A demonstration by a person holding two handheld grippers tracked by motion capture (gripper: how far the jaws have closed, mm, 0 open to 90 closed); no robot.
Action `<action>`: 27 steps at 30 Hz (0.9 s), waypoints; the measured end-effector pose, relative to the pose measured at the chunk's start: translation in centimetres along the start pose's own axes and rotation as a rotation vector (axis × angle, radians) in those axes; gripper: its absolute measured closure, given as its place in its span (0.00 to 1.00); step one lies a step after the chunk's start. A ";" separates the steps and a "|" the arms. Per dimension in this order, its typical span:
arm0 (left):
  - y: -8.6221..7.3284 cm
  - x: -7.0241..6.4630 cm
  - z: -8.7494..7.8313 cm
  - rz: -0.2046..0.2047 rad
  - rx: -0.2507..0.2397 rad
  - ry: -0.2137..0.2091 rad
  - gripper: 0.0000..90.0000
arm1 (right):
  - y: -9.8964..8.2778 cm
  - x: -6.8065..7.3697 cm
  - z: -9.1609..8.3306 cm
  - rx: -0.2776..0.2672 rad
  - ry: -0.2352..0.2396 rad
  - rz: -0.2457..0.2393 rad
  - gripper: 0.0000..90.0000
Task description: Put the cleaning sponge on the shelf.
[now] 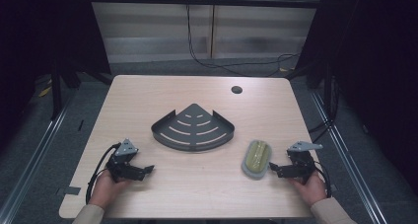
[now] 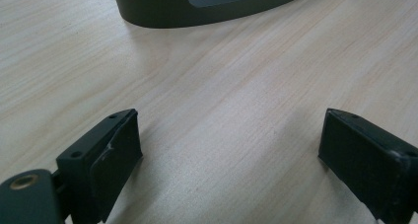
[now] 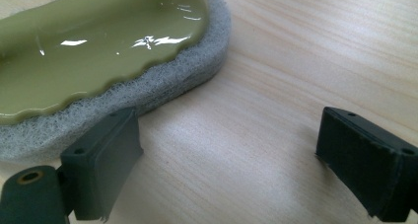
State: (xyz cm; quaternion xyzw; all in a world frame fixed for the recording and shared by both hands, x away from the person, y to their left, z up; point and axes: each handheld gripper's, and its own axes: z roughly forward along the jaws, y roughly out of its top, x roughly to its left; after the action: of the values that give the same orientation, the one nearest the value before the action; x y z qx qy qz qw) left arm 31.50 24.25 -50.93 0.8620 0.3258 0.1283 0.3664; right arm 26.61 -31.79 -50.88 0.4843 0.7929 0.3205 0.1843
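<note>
Right gripper (image 1: 274, 168) jaws wide apart, empty, just beside the olive-green oval scrubber with grey fibre pad (image 1: 257, 158) (not touching). Left gripper (image 1: 146, 170) jaws also wide apart over bare pale wooden surface (image 1: 197, 184).

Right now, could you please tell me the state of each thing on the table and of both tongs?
Scrubbing pad: flat on the table, green handle side up, untouched.
Corner shelf: lying flat mid-table, nothing in it.
Left tongs: open, holding nothing.
Right tongs: open, beside the pad, not gripping it.
</note>
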 end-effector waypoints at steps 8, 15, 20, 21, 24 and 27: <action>0.0 0.0 0.0 0.000 0.000 -0.001 0.09 | 1.5 -0.2 -0.5 0.137 0.019 0.049 0.18; 0.0 0.0 0.0 -0.001 0.000 -0.001 0.09 | 3.1 -0.9 -1.3 0.261 0.028 0.120 0.28; 0.0 0.0 0.0 0.000 0.000 -0.001 0.09 | 5.3 -0.9 -2.2 0.346 0.026 0.174 0.29; 0.0 0.0 0.0 -0.001 -0.001 -0.001 0.09 | 5.8 -0.8 -2.4 0.361 0.031 0.190 0.31; 0.0 0.0 0.0 0.000 -0.002 0.000 0.09 | 7.1 -0.5 -2.6 0.406 0.041 0.211 0.32; 0.0 0.0 0.0 0.001 -0.001 0.000 0.09 | 8.4 -0.1 -2.8 0.430 0.052 0.255 0.35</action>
State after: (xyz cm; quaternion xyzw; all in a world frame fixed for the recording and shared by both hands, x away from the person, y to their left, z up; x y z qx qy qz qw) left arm 31.51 24.26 -50.93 0.8620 0.3255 0.1286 0.3667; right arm 30.40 -30.05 -43.12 0.5999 0.7800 0.1776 0.0149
